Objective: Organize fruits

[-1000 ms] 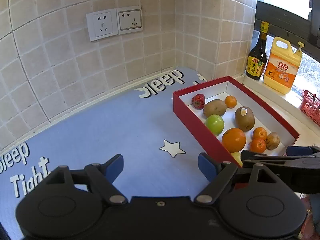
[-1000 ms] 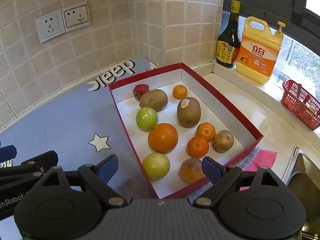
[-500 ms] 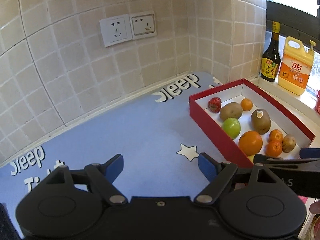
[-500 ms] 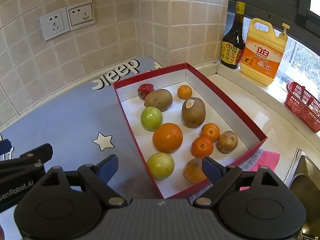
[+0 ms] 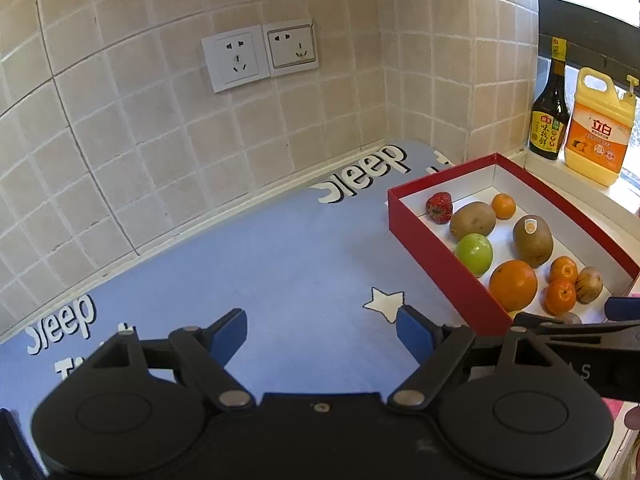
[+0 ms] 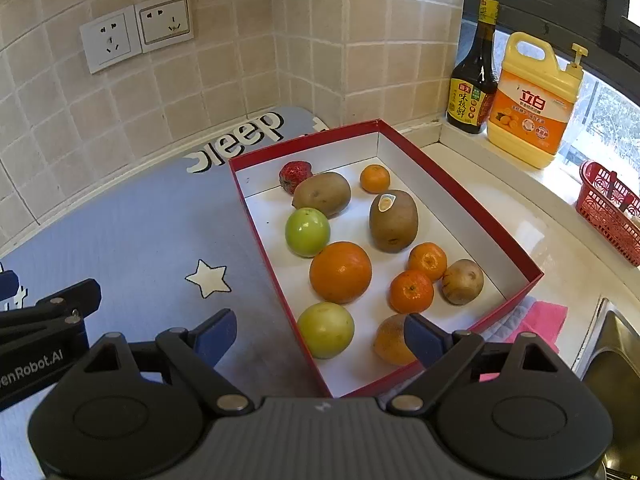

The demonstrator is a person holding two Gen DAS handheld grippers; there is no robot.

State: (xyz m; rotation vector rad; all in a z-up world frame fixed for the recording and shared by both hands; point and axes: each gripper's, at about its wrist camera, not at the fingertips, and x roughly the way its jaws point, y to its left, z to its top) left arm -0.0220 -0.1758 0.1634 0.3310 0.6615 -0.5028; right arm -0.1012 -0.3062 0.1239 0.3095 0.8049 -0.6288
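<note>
A red box with a white inside [image 6: 460, 194] [image 5: 436, 258] stands on a blue mat and holds several fruits: a strawberry [image 6: 295, 176], two kiwis [image 6: 323, 194] [image 6: 394, 220], a green apple [image 6: 307, 232], a big orange [image 6: 341, 273], small mandarins [image 6: 412, 292], a yellow-green apple [image 6: 326, 330]. My right gripper [image 6: 320, 336] is open and empty above the box's near end. My left gripper [image 5: 322, 330] is open and empty over the mat, left of the box.
The blue mat [image 5: 248, 264] with a white star lies against a tiled wall with two sockets [image 5: 260, 56]. A dark sauce bottle [image 6: 474, 76] and a yellow detergent jug [image 6: 532, 108] stand on the sill. A red basket [image 6: 610, 208], a pink cloth [image 6: 538, 320] and a sink edge [image 6: 612, 364] are at right.
Both grippers have drawn back and risen a little, so the box and the wall sockets sit further into view. Both stay open and empty. The fruits have not moved.
</note>
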